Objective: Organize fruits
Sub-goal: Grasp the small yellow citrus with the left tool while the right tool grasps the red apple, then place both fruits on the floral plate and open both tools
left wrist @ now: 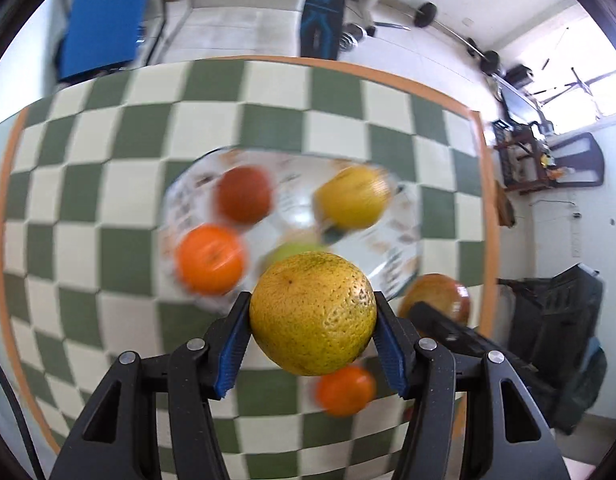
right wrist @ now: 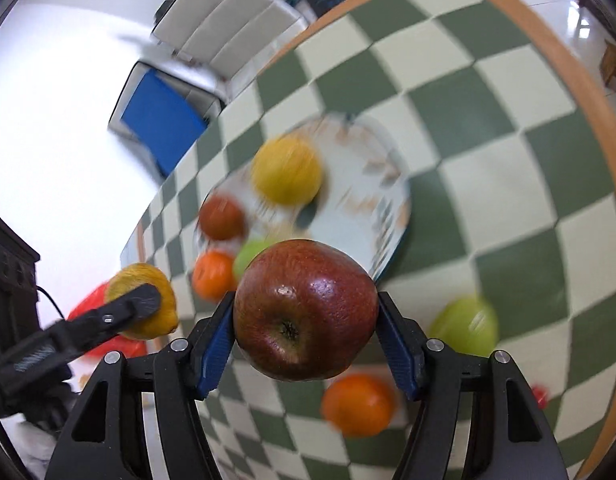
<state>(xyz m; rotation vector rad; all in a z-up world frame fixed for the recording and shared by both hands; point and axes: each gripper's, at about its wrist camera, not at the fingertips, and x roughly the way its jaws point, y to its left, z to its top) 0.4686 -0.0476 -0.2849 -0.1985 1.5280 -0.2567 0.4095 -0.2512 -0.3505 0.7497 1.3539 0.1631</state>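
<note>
Between the left pads: left gripper (left wrist: pixel 312 314) pinches a yellow-green orange (left wrist: pixel 312 312), pads pressed on its two sides, held above the near edge of the plate (left wrist: pixel 391 236).
Between the right pads: right gripper (right wrist: pixel 306 312) pinches a dark red apple (right wrist: pixel 306 310), blossom end toward the camera, held above the table just short of the plate.
On the plate: red apple (left wrist: pixel 244 194), yellow fruit (left wrist: pixel 351 196) (lemon or citrus, too blurred to tell), orange mandarin (left wrist: pixel 211 259) at the rim, and a green fruit (left wrist: pixel 296 250) mostly hidden behind the held orange.
Off the plate: small mandarin (right wrist: pixel 357 404) and green apple (right wrist: pixel 465 326) on the checkered tablecloth (right wrist: pixel 487 160); something red at the right edge, too cut off to name.
Progress: judged about halfway, with four fruits gathered, two in the air and at least two left to collect.
Look of the held fruit: orange skin pitted and dull with green flecks; apple glossy, deep red (both sharp, the rest motion-blurred).
</note>
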